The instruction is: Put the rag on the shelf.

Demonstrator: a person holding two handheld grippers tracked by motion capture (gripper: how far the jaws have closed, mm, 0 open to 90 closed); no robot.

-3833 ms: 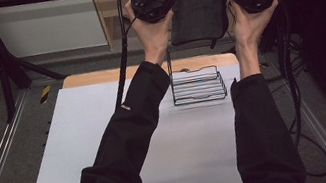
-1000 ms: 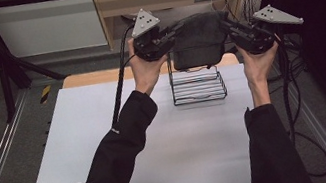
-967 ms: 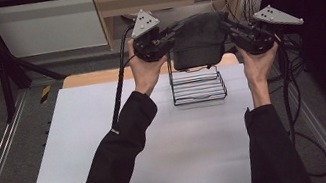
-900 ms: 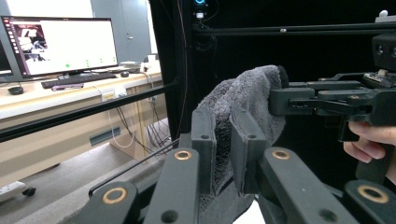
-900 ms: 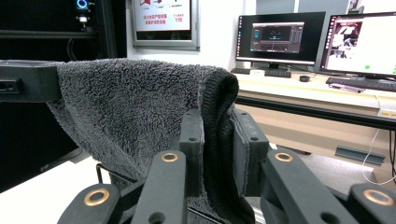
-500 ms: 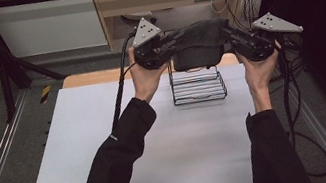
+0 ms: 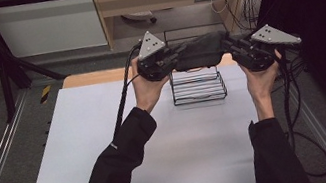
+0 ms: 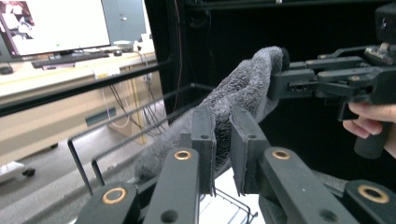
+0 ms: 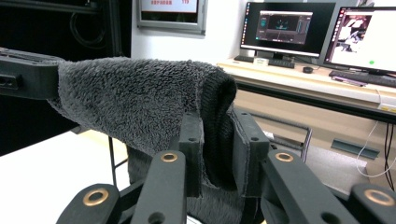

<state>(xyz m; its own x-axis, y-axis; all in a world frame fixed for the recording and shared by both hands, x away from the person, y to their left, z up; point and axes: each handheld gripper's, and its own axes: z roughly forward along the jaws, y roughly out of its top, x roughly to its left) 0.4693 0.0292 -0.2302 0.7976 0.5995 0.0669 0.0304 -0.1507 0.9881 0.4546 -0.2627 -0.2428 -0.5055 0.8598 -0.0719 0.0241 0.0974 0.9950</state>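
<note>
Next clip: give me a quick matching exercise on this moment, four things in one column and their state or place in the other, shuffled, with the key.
Things:
1. dark grey fleece cloth
2. black wire basket
3. left gripper
4. white table top

States:
A. stands on the table, under the cloth
B. clamped on one end of the cloth
C. bare in front of the basket
D. stretched in the air between both grippers

Pairs: 1-D, 2-A, 3-B, 4-C

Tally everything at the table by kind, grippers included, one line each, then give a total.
Grippers: 2, left gripper and right gripper
Dark grey fleece cloth: 1, held between them
Black wire basket: 1, on the white table
Total: 4
</note>
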